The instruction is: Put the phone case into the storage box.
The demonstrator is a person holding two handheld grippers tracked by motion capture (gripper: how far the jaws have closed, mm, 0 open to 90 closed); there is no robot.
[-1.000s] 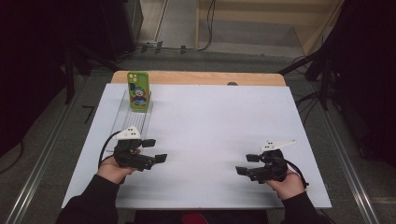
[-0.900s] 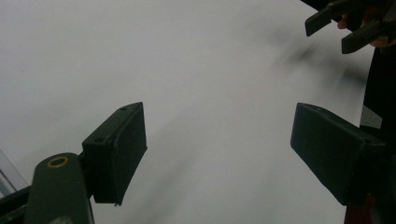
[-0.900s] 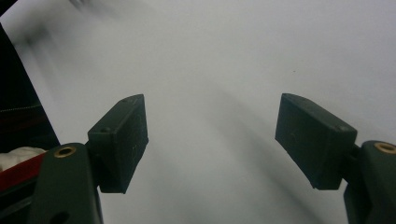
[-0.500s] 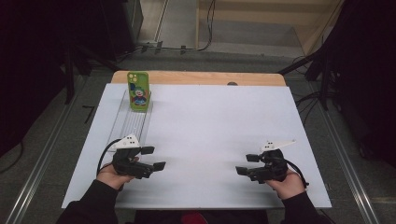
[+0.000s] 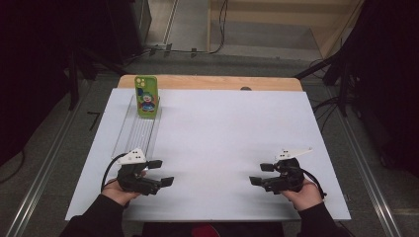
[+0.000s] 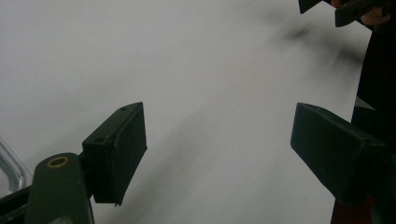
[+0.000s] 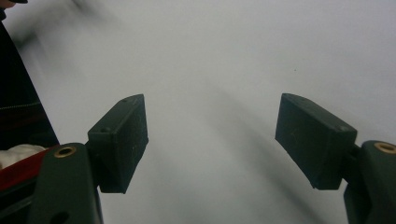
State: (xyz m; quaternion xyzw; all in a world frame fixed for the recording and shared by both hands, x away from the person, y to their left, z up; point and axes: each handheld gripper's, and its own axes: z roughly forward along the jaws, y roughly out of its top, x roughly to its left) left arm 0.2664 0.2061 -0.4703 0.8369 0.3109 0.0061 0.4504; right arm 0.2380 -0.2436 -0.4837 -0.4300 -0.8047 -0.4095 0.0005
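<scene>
One clear, ribbed plastic tray [image 5: 136, 132] lies along the left edge of the white desk [image 5: 222, 133]. At its far end stands one green phone case with a cartoon figure [image 5: 146, 97], upright, well apart from both claws. The rest of the tray is bare. Near the desk's front left, the left claw [image 5: 160, 172] is released, jaws spread with nothing between them. At the front right, the right claw [image 5: 261, 174] is likewise released over bare desk. Count: two claws, one tray, one case.
</scene>
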